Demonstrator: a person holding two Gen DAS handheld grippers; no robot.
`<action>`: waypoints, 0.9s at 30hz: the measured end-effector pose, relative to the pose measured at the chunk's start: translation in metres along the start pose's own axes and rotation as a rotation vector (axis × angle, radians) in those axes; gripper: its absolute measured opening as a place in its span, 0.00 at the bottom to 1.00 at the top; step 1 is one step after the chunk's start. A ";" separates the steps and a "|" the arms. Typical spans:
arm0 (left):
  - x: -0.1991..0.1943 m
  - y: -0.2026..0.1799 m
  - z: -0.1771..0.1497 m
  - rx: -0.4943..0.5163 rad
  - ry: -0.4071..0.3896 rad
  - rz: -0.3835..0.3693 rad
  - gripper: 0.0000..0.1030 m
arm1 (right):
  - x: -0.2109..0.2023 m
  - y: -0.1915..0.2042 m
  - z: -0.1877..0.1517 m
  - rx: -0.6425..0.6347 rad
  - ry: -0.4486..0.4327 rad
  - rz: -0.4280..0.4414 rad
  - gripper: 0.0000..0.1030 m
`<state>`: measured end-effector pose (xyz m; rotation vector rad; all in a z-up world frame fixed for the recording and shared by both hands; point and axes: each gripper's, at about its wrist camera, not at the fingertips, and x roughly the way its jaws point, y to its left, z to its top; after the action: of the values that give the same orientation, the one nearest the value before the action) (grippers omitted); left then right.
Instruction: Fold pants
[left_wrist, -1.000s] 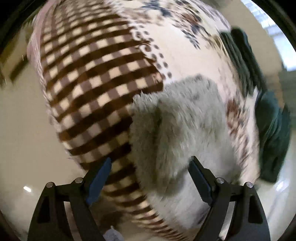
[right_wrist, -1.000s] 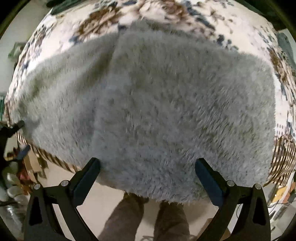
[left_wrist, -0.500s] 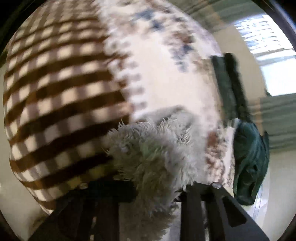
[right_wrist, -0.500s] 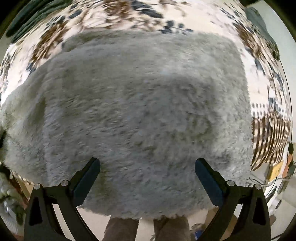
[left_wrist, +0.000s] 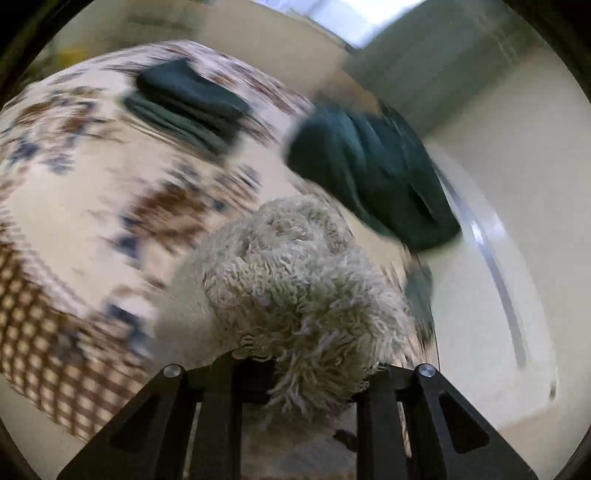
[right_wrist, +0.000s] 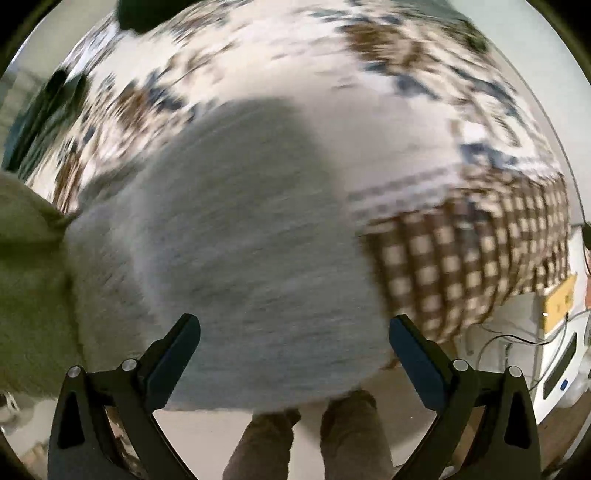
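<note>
Floral-and-checked tablecloth (left_wrist: 74, 206) covers counter. Folded dark green garment (left_wrist: 184, 99) lies on tablecloth; crumpled dark green garment (left_wrist: 373, 173) at tablecloth's edge.

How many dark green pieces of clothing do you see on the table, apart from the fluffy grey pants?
2. One folded dark green garment lies flat on the patterned tablecloth, far side. One crumpled dark green garment sits at the table's edge. More may be hidden behind the pants.
</note>
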<state>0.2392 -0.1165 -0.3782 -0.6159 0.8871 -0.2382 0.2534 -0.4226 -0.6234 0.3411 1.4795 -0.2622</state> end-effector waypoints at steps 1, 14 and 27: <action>0.014 -0.019 -0.011 0.025 0.040 -0.008 0.15 | 0.001 -0.020 0.010 0.018 -0.006 -0.001 1.00; 0.163 -0.141 -0.154 0.285 0.460 0.130 0.20 | 0.005 -0.196 0.065 0.242 -0.021 0.095 1.00; 0.087 -0.135 -0.087 0.217 0.427 0.092 0.82 | 0.018 -0.129 0.082 0.158 0.127 0.624 1.00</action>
<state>0.2326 -0.2978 -0.3961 -0.3236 1.2782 -0.3854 0.2824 -0.5723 -0.6441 0.9358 1.4053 0.1483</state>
